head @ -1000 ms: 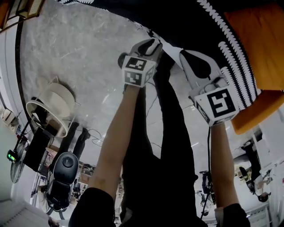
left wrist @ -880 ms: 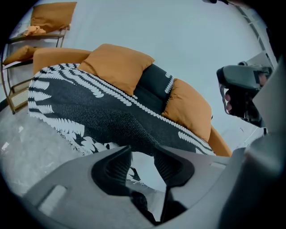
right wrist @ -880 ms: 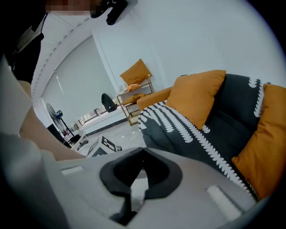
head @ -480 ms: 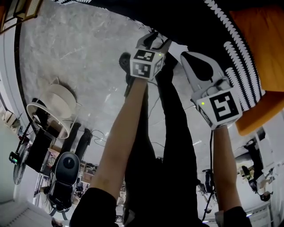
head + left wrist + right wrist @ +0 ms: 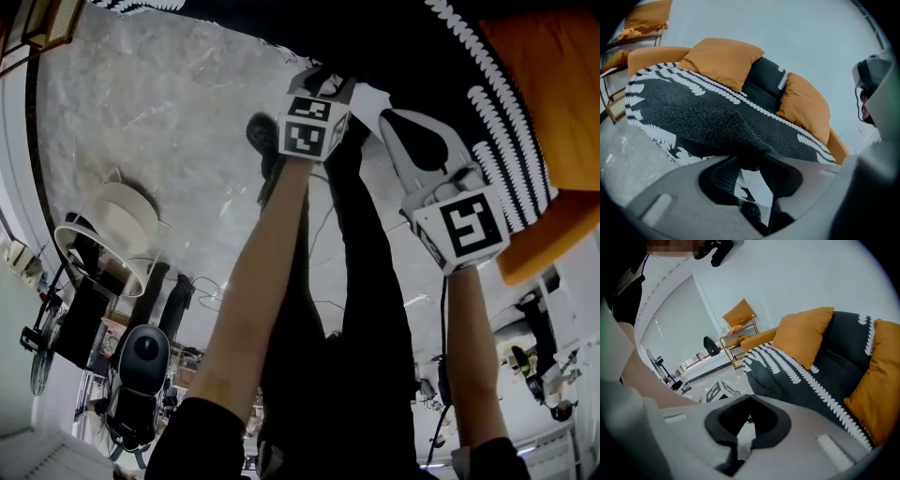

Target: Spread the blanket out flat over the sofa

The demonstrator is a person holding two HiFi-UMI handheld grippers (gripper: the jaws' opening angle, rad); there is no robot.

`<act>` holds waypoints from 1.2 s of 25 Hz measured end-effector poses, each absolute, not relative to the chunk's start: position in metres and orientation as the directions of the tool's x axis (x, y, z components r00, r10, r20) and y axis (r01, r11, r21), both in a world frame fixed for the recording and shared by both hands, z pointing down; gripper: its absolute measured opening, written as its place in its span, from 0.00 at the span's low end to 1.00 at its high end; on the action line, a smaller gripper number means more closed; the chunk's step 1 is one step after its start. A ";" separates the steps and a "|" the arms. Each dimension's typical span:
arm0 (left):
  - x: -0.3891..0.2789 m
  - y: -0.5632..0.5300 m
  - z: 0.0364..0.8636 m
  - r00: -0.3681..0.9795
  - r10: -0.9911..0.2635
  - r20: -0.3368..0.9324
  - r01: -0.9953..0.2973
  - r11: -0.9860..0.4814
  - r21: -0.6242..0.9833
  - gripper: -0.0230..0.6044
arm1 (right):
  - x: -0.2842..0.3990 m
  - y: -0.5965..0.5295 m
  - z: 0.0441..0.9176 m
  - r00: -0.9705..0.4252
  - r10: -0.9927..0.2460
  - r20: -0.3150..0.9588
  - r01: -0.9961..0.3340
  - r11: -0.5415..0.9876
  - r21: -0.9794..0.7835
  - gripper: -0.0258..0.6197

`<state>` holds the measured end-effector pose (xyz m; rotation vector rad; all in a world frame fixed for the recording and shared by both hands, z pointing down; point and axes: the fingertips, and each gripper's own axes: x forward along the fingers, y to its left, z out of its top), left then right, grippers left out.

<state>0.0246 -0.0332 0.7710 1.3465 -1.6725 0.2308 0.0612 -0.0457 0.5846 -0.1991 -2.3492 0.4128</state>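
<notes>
Blanket (image 5: 717,117) drapes the orange sofa (image 5: 647,54); the left gripper's (image 5: 750,161) jaws, just closing, pinch its near fold; the right gripper's (image 5: 750,399) jaws meet.

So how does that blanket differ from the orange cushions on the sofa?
The blanket is dark grey with white markings; the cushions are plain orange. The blanket lies draped across the sofa and hangs over its front, while the cushions stand propped at the back. The blanket is thin and covers far more area; the cushions are plump. Both rest on the sofa.
</notes>
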 end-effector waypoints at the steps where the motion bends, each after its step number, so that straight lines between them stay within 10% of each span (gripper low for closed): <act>1: 0.023 -0.034 0.772 0.045 -0.658 0.752 -0.841 0.381 0.384 0.24 | 0.060 -0.048 0.585 -0.720 0.257 0.644 0.023 0.937 -0.348 0.04; 30: 0.016 0.093 0.760 0.009 -0.603 0.798 -0.790 0.485 0.375 0.08 | 0.029 0.017 0.586 -0.688 0.291 0.665 0.053 0.934 -0.353 0.04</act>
